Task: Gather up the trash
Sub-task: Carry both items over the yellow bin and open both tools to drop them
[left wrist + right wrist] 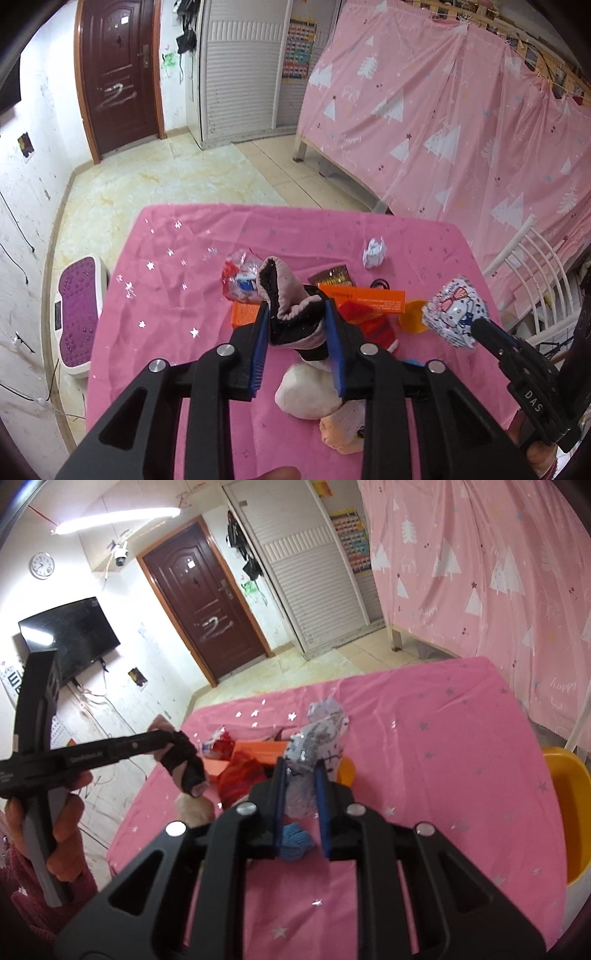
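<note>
The left tongs (295, 314) are pinching a black and pink sock (291, 314) and hold it up above the pink tabletop (177, 295). The right tongs (300, 775) are pinching a shiny cartoon wrapper (314, 746), also lifted up. So both hands are full, and this looks like the carry step: pick things up, then drop them where they go.

Take the orange box (364, 298) on the tabletop as our landmark. The sock hangs just in front of its left end. The wrapper is up in the air past its right end, near a small orange cup (413, 316). A crumpled paper ball (375, 252) lies behind the box, well apart. A clear bag with red and blue bits (240, 278) lies to the left of the box. A brown snack packet (332, 276) touches the box at the back.

The sock is long and bent. Its open end points up and away, and the other end droops down toward the person. The wrapper's long side runs up and away from the tongs.

Next, I think the wrapper should go to the big yellow bin (565, 805) beside the tabletop. The right tongs need to swing over it and then let go.
</note>
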